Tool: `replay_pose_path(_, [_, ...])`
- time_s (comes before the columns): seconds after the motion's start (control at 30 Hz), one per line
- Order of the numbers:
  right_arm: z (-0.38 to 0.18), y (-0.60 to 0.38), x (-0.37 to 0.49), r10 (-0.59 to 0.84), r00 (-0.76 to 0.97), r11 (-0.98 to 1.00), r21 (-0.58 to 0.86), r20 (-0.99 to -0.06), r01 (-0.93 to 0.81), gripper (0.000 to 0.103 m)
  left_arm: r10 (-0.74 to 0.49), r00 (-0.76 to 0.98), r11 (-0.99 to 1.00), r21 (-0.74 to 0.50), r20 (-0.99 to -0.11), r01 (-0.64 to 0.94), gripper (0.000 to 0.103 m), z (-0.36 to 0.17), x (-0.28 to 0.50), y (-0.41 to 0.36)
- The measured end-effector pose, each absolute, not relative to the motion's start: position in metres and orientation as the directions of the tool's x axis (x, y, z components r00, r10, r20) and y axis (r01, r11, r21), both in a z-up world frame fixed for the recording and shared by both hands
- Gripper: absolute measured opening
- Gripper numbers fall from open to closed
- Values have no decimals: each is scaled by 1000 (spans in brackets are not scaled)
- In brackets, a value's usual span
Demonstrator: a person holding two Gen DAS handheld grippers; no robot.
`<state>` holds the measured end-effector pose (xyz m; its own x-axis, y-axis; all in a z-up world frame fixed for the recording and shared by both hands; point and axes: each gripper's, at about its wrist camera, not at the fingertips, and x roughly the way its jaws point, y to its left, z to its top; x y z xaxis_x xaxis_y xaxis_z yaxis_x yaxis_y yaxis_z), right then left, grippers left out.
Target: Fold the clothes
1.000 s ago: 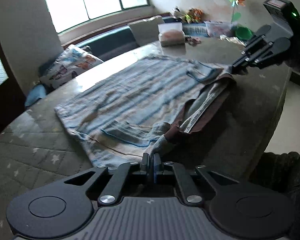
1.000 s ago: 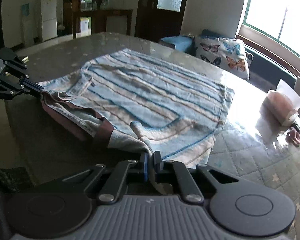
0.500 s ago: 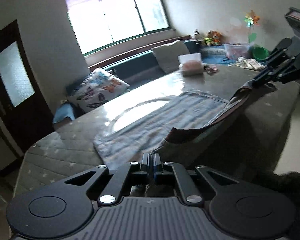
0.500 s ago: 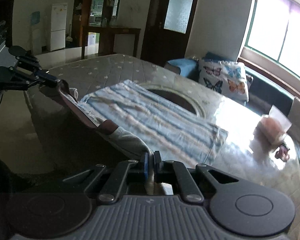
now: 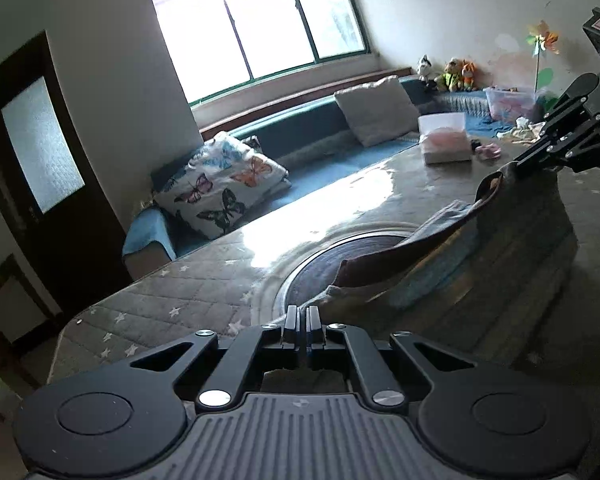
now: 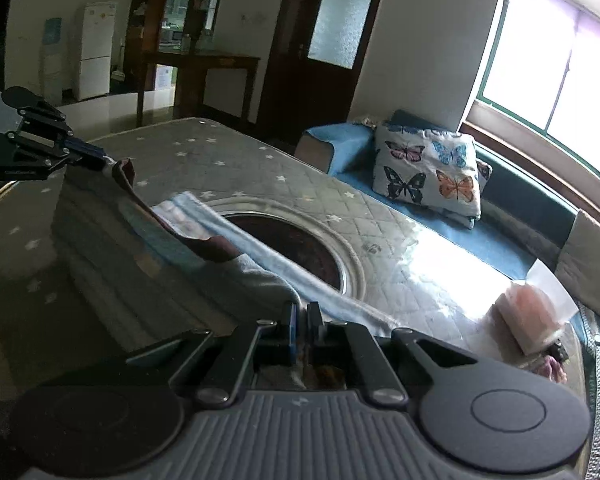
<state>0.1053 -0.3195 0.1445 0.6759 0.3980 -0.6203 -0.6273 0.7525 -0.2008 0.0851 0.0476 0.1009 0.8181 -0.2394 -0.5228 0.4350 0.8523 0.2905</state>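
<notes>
Two tongs are seen, both clamped on the same striped garment (image 5: 432,276). The left tongs (image 5: 302,322) are pinched shut on one end of its brown-trimmed edge; the right tongs (image 6: 300,320) are pinched shut on the other end. The garment is held up off the bench (image 5: 204,276), stretched between the two, with its body draped below the trim and a pale blue part trailing onto the bench top by the round dark inset (image 6: 296,248).

No brand or readable writing is made out; a label on the box at the top right of the left view is too small to be read.

Shown only in the left view: the stuffed toys (image 5: 456,74), pinwheel (image 5: 542,40) and clear bin (image 5: 508,102) on the window seat. Shown only in the right view: the white fridge (image 6: 96,50) and wooden side table (image 6: 200,68). The butterfly pillow (image 6: 428,168) and tissue pack (image 5: 446,142) are seen in both.
</notes>
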Motion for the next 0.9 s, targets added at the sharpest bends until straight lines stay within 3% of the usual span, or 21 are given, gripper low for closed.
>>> replay_pose_path(0.57, [68,-300,248,339,601,819,-87,-724,-567,4,-181,704,866,227,-687,445,3,33,228,46])
replay_pose_path(0.9, [50,-315,266,297,645,898,-22,-704,-439,11,-102,708,923,199,-699,330,8,21,248,60])
